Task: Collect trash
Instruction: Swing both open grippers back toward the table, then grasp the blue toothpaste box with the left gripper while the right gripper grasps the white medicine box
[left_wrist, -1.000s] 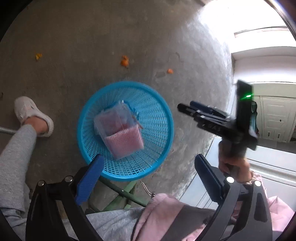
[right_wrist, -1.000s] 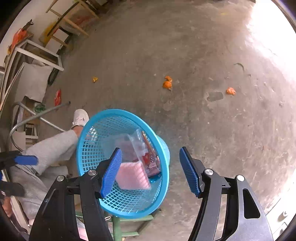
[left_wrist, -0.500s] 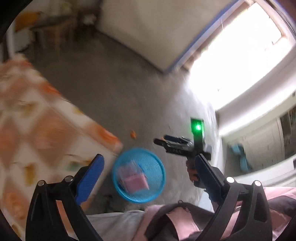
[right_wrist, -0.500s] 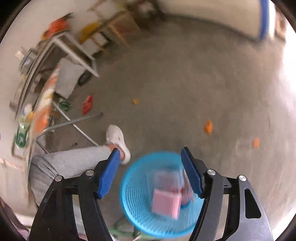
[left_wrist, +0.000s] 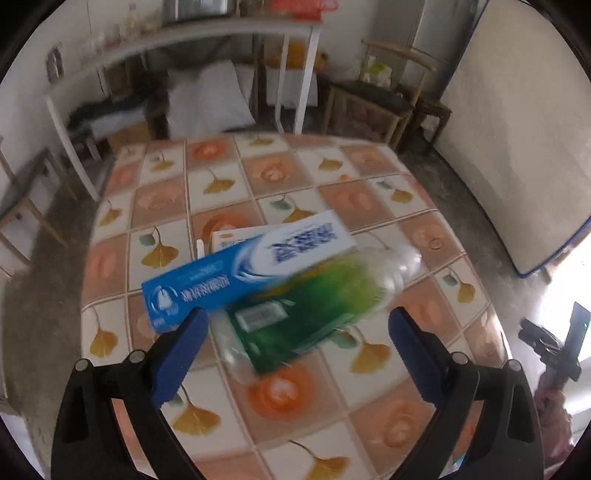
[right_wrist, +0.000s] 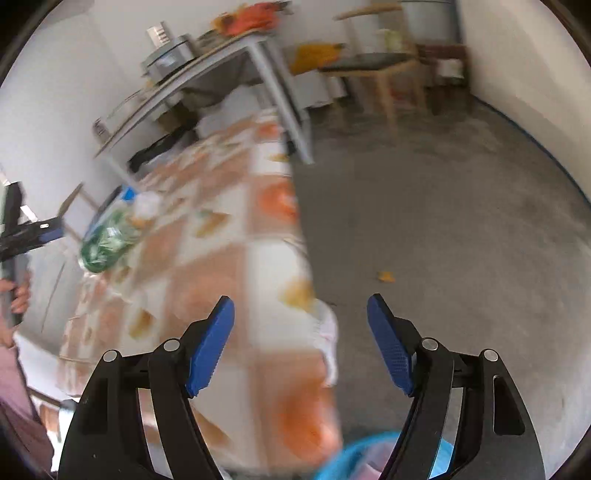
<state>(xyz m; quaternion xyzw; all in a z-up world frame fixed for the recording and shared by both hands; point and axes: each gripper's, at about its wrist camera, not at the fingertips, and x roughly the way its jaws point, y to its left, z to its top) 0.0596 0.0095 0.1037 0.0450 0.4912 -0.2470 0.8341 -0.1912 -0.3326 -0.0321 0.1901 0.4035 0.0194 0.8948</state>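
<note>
On the leaf-patterned tablecloth (left_wrist: 388, 417) lie a blue and white toothpaste box (left_wrist: 236, 273) and a clear plastic bottle (left_wrist: 306, 306) with a green label, side by side. My left gripper (left_wrist: 297, 321) hangs open over the bottle's near end and touches nothing. My right gripper (right_wrist: 300, 302) points down at the table's corner; its jaws are opening with nothing between them. The blue basket (right_wrist: 365, 452) shows blurred at the bottom edge, below that gripper. The bottle (right_wrist: 107, 240) is also seen far left in the right wrist view.
A small white box (left_wrist: 236, 236) lies behind the toothpaste box. A white shelf table (left_wrist: 221, 33) and a wooden chair (left_wrist: 373, 96) stand beyond the table. An orange scrap (right_wrist: 386, 276) lies on the grey floor to the right.
Both grippers have risen and swung away from the blue basket on the floor to the table top. The toothpaste box and bottle have come into the left wrist view.
</note>
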